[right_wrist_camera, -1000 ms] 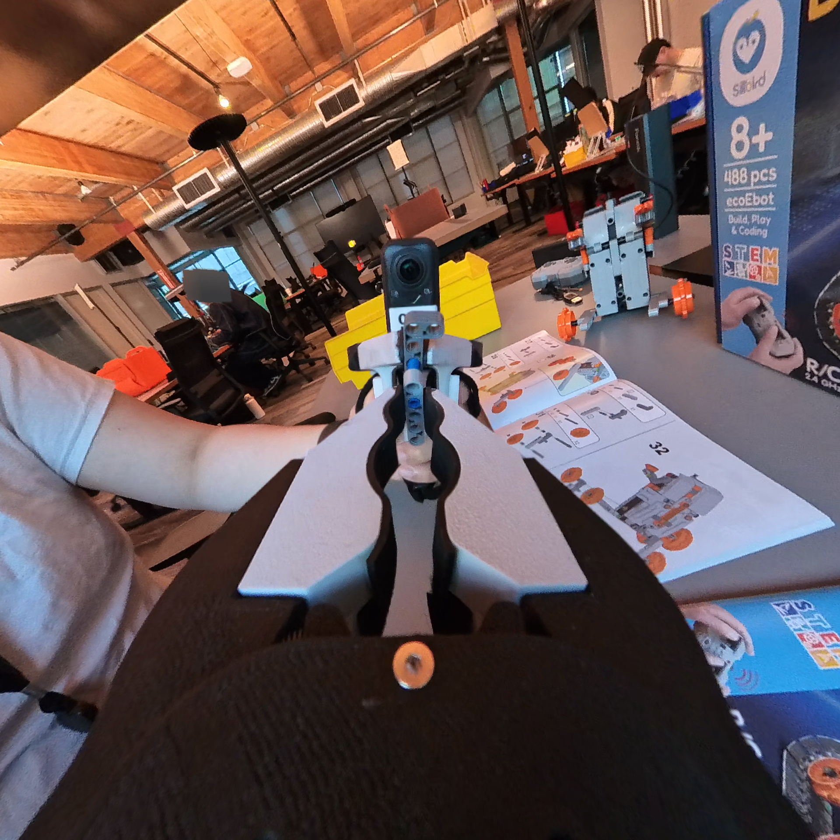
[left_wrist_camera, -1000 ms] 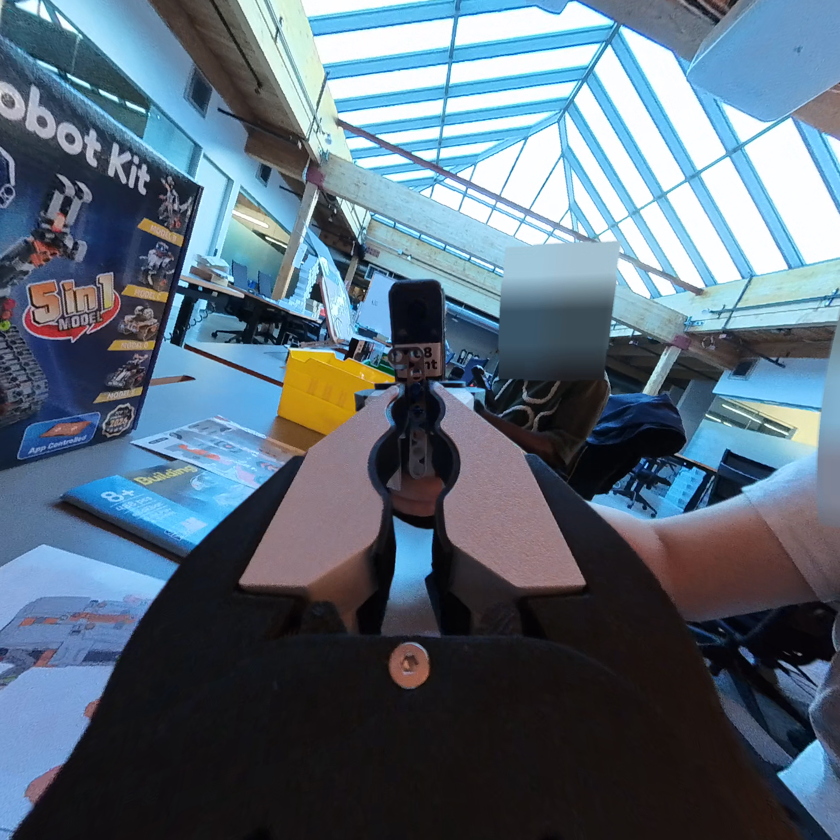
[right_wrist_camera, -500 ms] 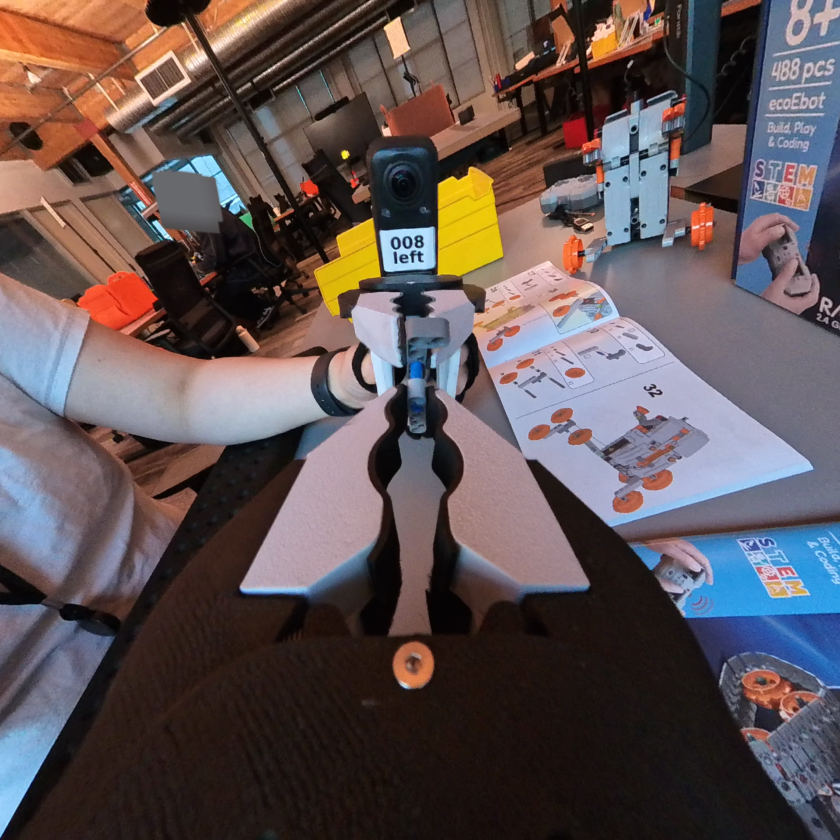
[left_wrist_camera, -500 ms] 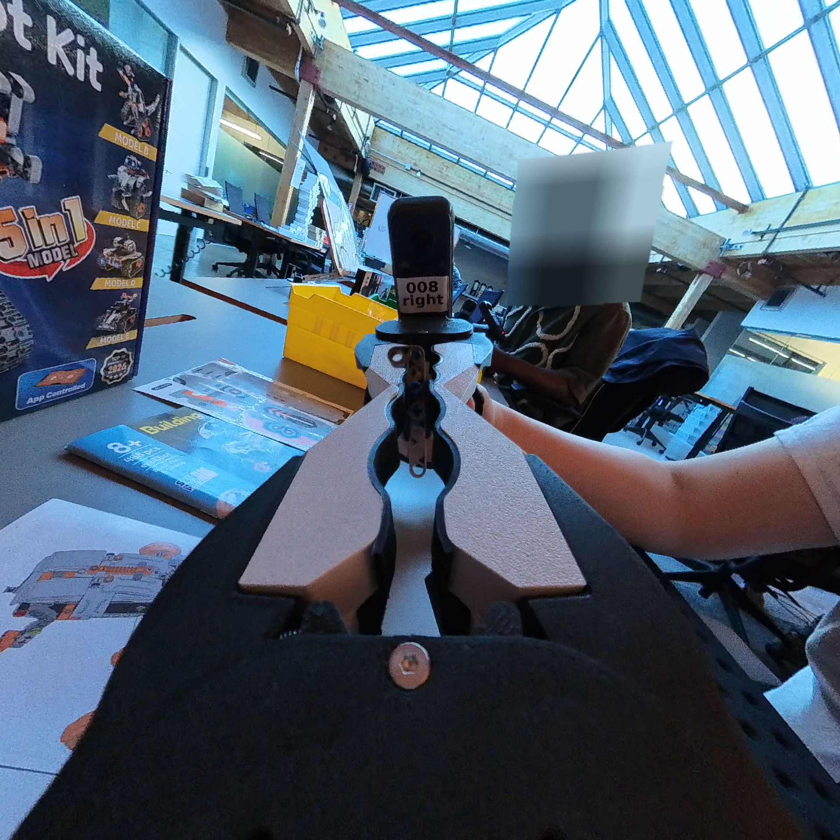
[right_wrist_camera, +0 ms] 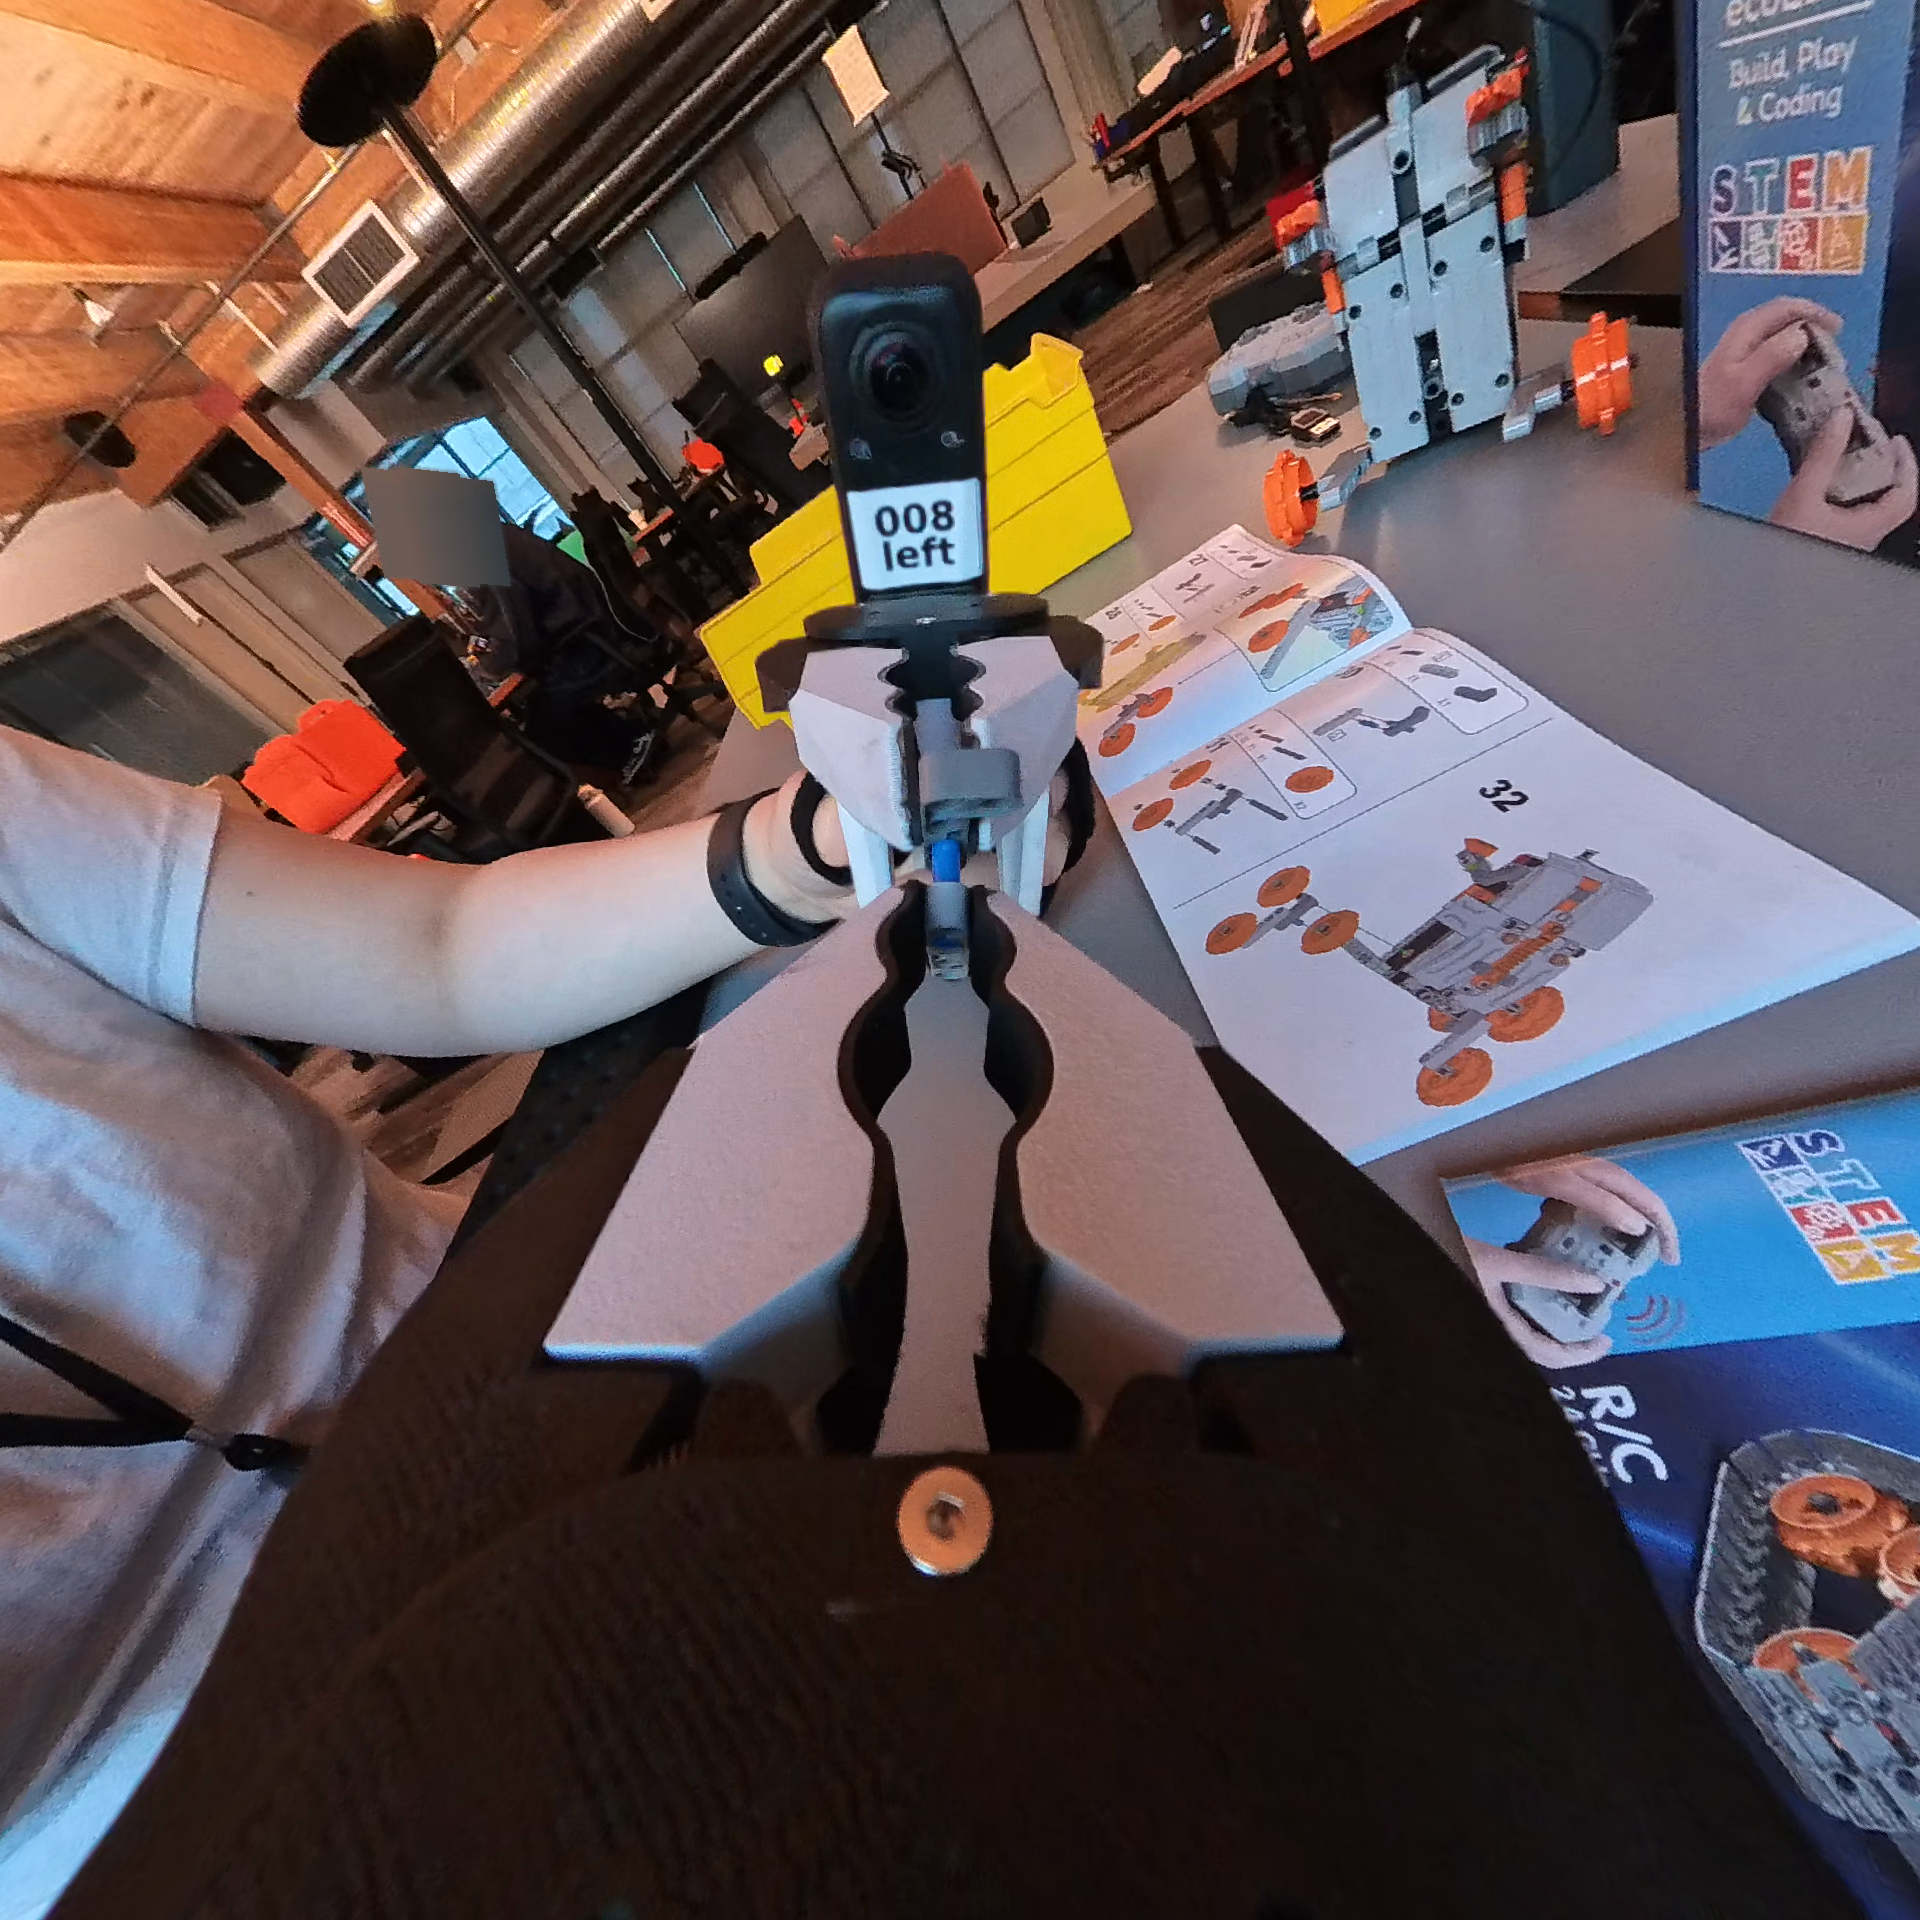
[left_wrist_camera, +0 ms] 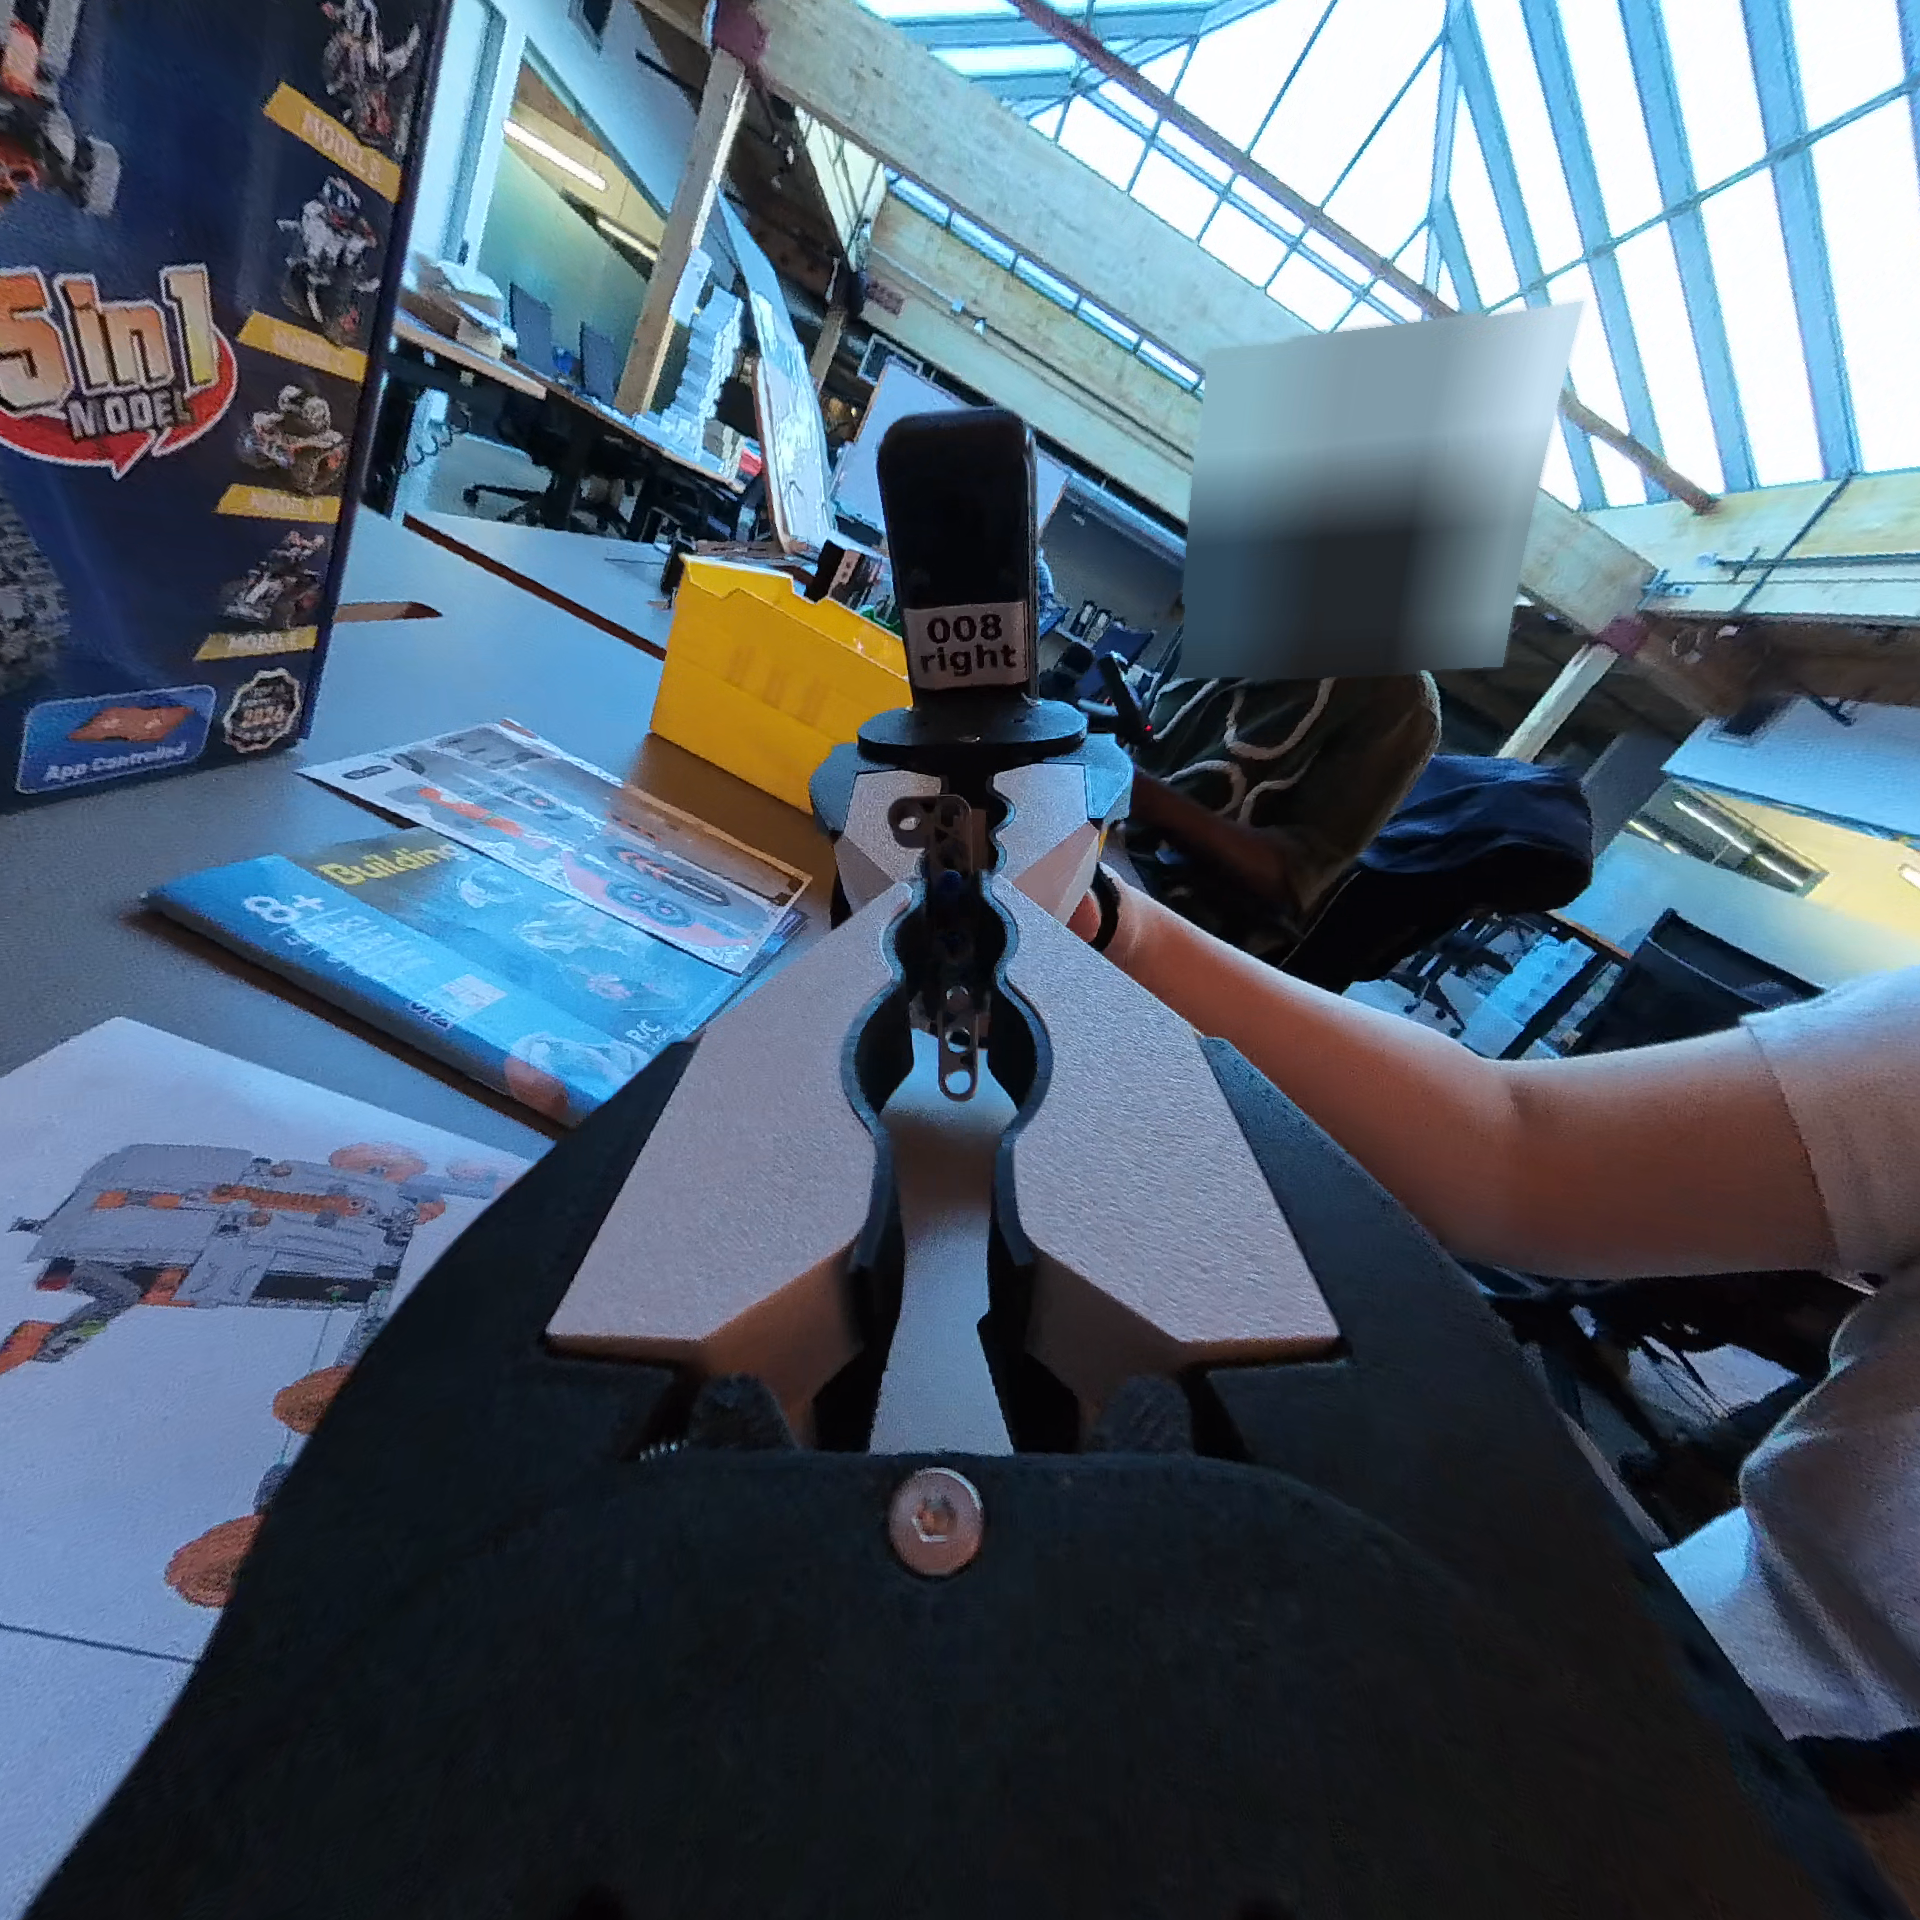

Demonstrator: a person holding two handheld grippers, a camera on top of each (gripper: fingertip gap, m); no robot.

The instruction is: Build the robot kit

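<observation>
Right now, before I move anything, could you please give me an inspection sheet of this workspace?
Surface: grey table, partly covered by papers.
Parts: grey beam; grey strip with blue pin; ends close together, contact unclear.
Clutter: open booklet, yellow bin, grey-orange model, blue box.
Grippers: left gripper jaws shut on grey beam; right gripper jaws shut on grey strip.
Cables: nothing seen around the grippers.
Surroundings: office desks, chairs, seated person behind.
</observation>
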